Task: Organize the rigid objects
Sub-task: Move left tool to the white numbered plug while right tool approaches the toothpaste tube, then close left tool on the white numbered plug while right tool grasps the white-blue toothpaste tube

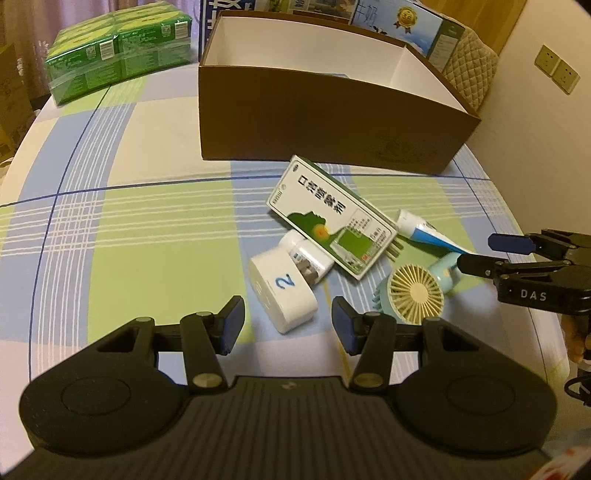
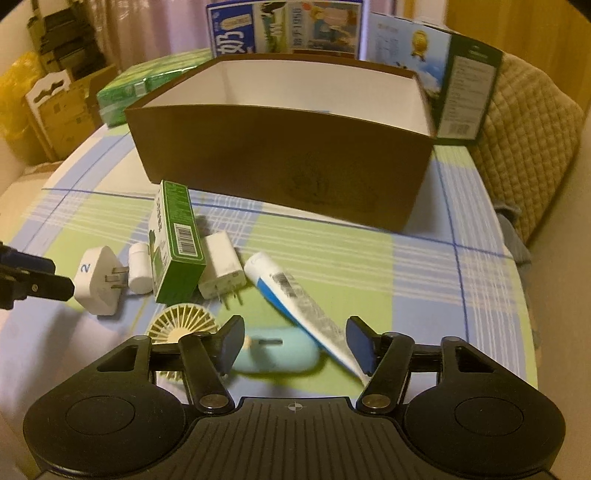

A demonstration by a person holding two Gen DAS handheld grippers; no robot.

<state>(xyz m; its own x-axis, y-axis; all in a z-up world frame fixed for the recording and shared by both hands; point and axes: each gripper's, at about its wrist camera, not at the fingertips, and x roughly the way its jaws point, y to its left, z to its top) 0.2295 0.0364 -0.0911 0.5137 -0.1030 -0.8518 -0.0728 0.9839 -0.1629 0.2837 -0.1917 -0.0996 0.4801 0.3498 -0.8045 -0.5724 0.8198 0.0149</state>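
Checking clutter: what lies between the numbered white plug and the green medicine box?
A small white bottle lies between the plug and the box, clearest in the right wrist view.

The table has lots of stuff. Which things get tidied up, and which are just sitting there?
To tidy: plug marked 2, white bottle, green medicine box, charger, tube, mini fan, into the brown box.

Just there: green packs, milk cartons.

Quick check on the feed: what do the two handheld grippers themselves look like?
Both are matte black with ribbed bodies, round side discs and silver pivot pins. The left gripper and right gripper carry dark blue finger pads. White "DAS" lettering marks the right one's side.
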